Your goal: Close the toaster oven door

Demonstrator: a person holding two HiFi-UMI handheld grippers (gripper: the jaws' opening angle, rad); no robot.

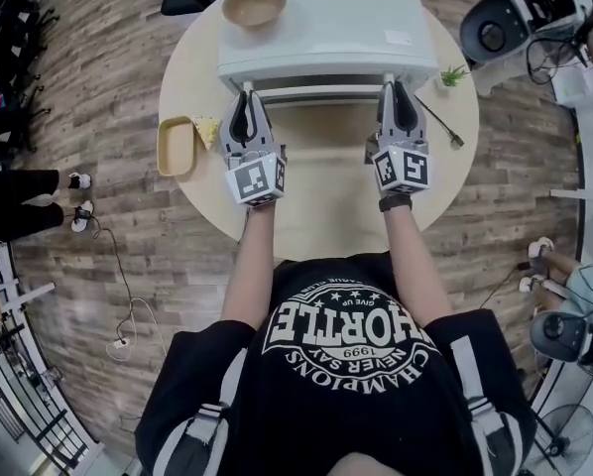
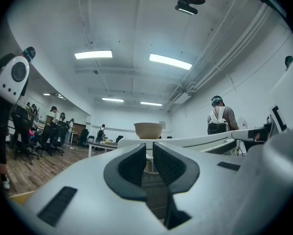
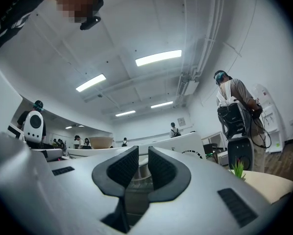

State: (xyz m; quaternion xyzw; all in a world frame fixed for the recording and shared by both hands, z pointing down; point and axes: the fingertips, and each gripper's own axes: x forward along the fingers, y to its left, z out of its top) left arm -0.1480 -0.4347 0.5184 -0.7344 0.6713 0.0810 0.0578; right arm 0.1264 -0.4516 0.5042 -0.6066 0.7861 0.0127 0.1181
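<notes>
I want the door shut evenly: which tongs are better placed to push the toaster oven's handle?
Neither clearly: the left tongs grip the handle at its left end, the right tongs at its right end, so probably both together.

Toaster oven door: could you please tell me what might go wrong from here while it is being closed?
1. The bowl rests on top of the toaster oven, so a hard shut could jolt it towards the edge.
2. The left claw and the right claw each seem to pinch one end of the door handle. Uneven pushing may twist the door or let a claw slip off.
</notes>
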